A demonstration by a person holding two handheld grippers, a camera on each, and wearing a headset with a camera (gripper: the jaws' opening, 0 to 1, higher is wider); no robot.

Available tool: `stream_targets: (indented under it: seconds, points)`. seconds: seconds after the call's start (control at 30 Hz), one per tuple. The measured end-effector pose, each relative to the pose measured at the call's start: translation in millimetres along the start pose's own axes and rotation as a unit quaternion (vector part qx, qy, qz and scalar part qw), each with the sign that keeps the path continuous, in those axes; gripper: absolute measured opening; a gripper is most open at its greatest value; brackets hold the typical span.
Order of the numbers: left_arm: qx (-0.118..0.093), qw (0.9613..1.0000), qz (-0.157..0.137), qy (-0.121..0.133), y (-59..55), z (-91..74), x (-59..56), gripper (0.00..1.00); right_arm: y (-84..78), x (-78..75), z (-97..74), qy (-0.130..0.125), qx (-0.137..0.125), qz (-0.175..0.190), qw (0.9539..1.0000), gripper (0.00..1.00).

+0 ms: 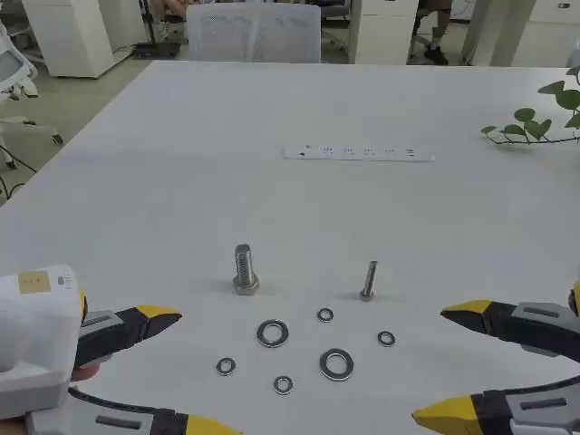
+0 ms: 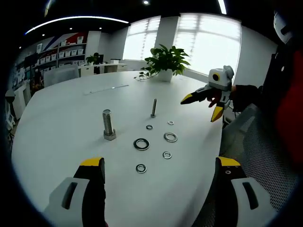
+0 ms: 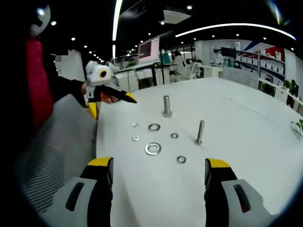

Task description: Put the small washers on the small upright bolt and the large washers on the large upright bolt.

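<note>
Steel washers [image 1: 272, 333] loose on white table [image 1: 227, 163] before big bolt [image 1: 245, 270] and small bolt [image 1: 369, 281] | left gripper [image 1: 186, 372] wide open, empty | right gripper [image 1: 430, 364] wide open, empty

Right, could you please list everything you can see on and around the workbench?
table: one, white, under everything.
large bolt: one, silver, upright, centre-left.
small bolt: one, silver, upright, right of it.
large washers: two, silver, flat before the bolts.
small washers: four, silver, scattered around them.
power strip: one, white, farther back.
plant: one, green, far right edge.
chair: one, grey, beyond the table.
left gripper: one, black with yellow-tipped fingers, open, near left.
right gripper: one, same colours, open, near right.
</note>
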State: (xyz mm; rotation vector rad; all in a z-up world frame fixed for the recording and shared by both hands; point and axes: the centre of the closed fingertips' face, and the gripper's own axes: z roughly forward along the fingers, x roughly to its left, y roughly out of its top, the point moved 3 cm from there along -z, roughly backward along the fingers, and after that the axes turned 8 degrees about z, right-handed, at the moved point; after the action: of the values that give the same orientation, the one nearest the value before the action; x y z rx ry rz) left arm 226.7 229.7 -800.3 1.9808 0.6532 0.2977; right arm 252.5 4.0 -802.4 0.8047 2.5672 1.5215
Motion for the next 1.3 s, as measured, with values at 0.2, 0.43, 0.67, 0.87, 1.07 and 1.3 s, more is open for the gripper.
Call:
stream_targets:
  seconds: [0.2, 0.43, 0.67, 0.87, 1.07, 1.3]
  points:
    - [0.001, 1.0, 0.0, 0.0, -1.2, 0.5, 0.9, 0.95, -1.0, 0.0, 0.7, 0.0, 0.0, 0.001, 1.0, 0.79]
    - [0.001, 1.0, -0.001, 0.001, -1.7, 0.7, 1.7, 0.95, -2.0, -0.3, 2.3, 0.001, 0.003, 0.001, 1.0, 0.79]
    - [0.002, 1.0, -0.002, 0.002, -1.8, 0.7, 1.9, 0.95, -1.8, -0.6, 2.4, 0.004, 0.004, 0.0, 1.0, 0.78]
    - [0.002, 1.0, -0.002, 0.002, -1.9, 0.8, 2.1, 0.95, -3.0, 0.2, 2.6, 0.006, 0.006, 0.0, 1.0, 0.78]
    - [0.004, 1.0, -0.001, 0.001, -2.1, 0.9, 1.6, 0.95, -3.3, -0.2, 2.2, 0.006, 0.008, 0.0, 1.0, 0.78]
    - [0.004, 1.0, -0.002, -0.001, -2.3, 0.8, 1.1, 0.94, -4.8, 1.1, 3.0, 0.007, 0.011, 0.001, 0.9999, 0.78]
